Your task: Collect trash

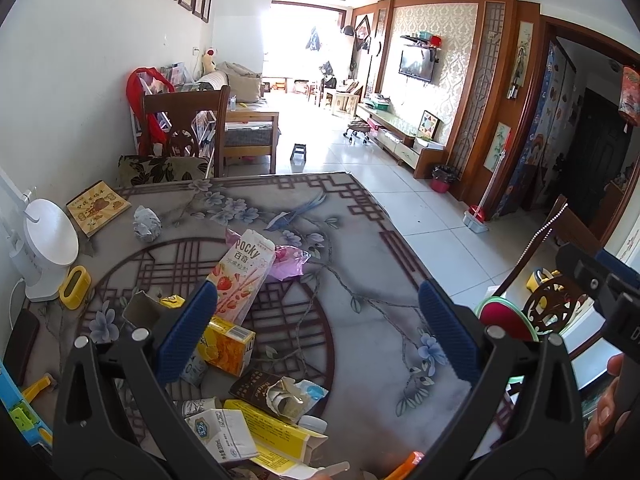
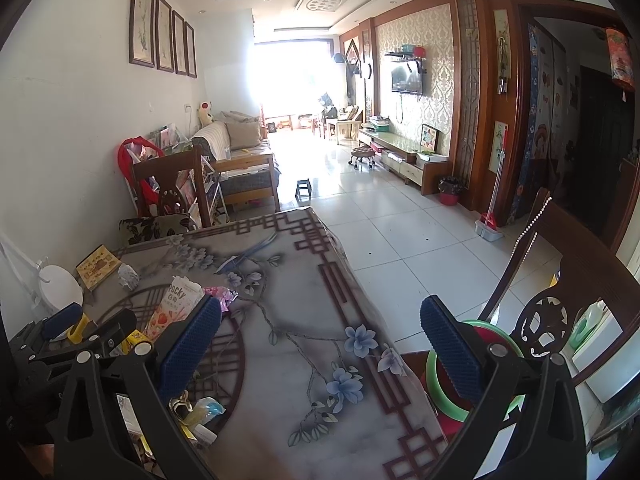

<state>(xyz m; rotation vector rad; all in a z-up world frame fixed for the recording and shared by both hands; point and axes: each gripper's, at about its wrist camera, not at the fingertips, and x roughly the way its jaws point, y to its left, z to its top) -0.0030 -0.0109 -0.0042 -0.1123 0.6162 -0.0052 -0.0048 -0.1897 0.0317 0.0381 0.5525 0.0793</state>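
Trash lies scattered on the flower-patterned table [image 1: 360,240]: a Pocky box [image 1: 242,276], a pink wrapper [image 1: 290,262], a crumpled paper ball [image 1: 147,224], an orange juice carton [image 1: 228,344], a brown torn packet [image 1: 272,394], a yellow box [image 1: 276,436] and a white milk carton [image 1: 226,434]. My left gripper [image 1: 320,332] hovers open above this pile with nothing between its blue pads. My right gripper [image 2: 322,348] is open too, over the table's right edge [image 2: 360,292]; the Pocky box [image 2: 176,304] lies to its left. A red bin with a green rim [image 2: 472,384] stands below the table's right side.
A white fan [image 1: 46,252], a yellow tape dispenser [image 1: 74,286] and a booklet [image 1: 98,208] sit at the table's left. Wooden chairs [image 1: 188,128] stand at the far end and at the right [image 2: 560,312]. Tiled floor [image 2: 400,220] stretches beyond, with a red waste bin [image 2: 450,192].
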